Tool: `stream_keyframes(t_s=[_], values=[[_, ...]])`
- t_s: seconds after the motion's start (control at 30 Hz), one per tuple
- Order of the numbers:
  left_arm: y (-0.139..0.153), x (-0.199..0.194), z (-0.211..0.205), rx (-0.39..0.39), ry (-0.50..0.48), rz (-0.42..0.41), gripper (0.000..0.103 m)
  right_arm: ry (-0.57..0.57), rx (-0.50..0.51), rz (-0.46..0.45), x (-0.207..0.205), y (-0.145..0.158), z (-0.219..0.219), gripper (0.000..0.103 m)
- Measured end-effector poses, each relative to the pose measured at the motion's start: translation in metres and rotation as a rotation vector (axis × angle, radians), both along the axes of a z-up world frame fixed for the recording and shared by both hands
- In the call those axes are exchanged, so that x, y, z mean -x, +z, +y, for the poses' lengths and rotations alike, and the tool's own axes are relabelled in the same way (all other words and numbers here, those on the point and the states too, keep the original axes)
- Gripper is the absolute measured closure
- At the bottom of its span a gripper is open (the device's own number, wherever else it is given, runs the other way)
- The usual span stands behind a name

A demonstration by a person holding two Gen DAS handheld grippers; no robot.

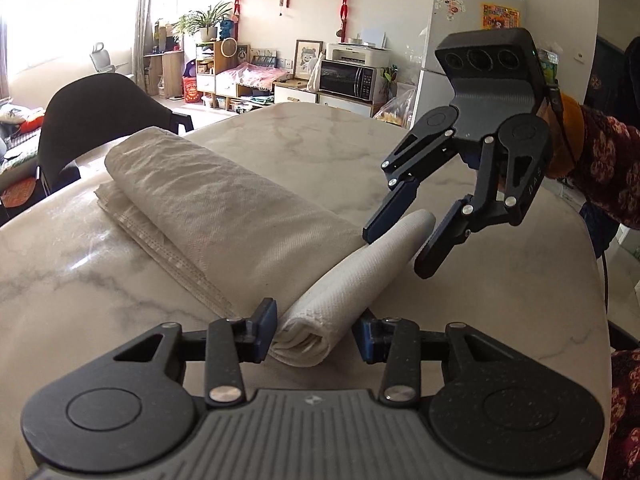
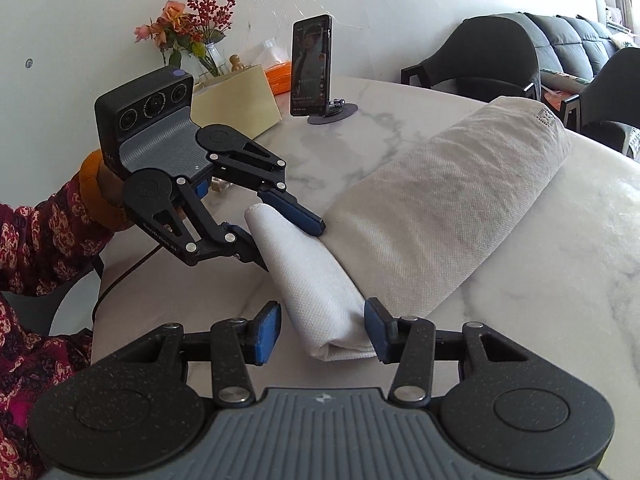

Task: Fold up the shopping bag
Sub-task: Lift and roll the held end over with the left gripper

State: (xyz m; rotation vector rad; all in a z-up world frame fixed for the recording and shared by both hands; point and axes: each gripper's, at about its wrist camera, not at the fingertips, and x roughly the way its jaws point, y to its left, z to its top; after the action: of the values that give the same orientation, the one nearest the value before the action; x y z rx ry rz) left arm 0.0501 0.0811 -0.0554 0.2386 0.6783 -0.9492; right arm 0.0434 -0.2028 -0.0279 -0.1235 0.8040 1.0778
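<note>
Centrally on a pale marble-patterned counter (image 1: 100,264) a white shopping bag (image 1: 224,216) is seen, made of soft non-woven fabric with a fine dimpled weave and stitched hems. It has been folded into a thick, rounded bundle whose long axis runs diagonally across the counter. From the near end of the bundle a narrower folded flap (image 1: 352,284) sticks out like a flattened roll, lying at an angle to the main bundle.

Around the bag, a phone (image 2: 311,66) is propped upright on a small round stand beyond it, close to the wall. Beside the phone a gold-coloured box (image 2: 236,102), an orange tissue pack (image 2: 280,76) and a glass vase of flowers (image 2: 196,32) are found. Dark chairs (image 2: 492,56) are placed at the counter's far edge, past the bundle. Nothing lies between the bag and either claw.

Each end of the flap is straddled by one claw. The left claw (image 1: 316,334) is set around one end, its blue pads just beside the fabric. The right claw (image 2: 326,330) is set around the other end, one pad touching the cloth. Whether either is clenched on the flap cannot be told. A floral sleeve (image 2: 44,232) is visible behind the left claw.
</note>
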Motion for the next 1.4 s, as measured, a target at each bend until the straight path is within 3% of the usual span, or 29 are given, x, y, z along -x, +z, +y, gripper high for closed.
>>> stream_keyframes(t_s=[0.13, 0.3, 0.67, 0.93, 1.4], values=[[0.001, -0.005, 0.009, 0.069, 0.049, 0.074, 0.064, -0.090, -0.045, 0.043, -0.008, -0.008, -0.004, 0.058], [-0.001, -0.006, 0.021, 0.171, 0.127, 0.174, 0.067, -0.224, -0.156, 0.188, -0.017, -0.017, -0.018, 0.061], [-0.001, -0.008, 0.037, 0.291, 0.230, 0.366, 0.074, -0.462, -0.342, 0.475, -0.016, -0.036, -0.041, 0.065], [-0.006, -0.014, 0.046, 0.373, 0.293, 0.433, 0.077, -0.592, -0.384, 0.553, -0.012, -0.036, -0.043, 0.066], [-0.002, 0.004, 0.055, 0.361, 0.318, 0.441, 0.077, -0.667, -0.345, 0.599, 0.008, -0.033, -0.036, 0.067]])
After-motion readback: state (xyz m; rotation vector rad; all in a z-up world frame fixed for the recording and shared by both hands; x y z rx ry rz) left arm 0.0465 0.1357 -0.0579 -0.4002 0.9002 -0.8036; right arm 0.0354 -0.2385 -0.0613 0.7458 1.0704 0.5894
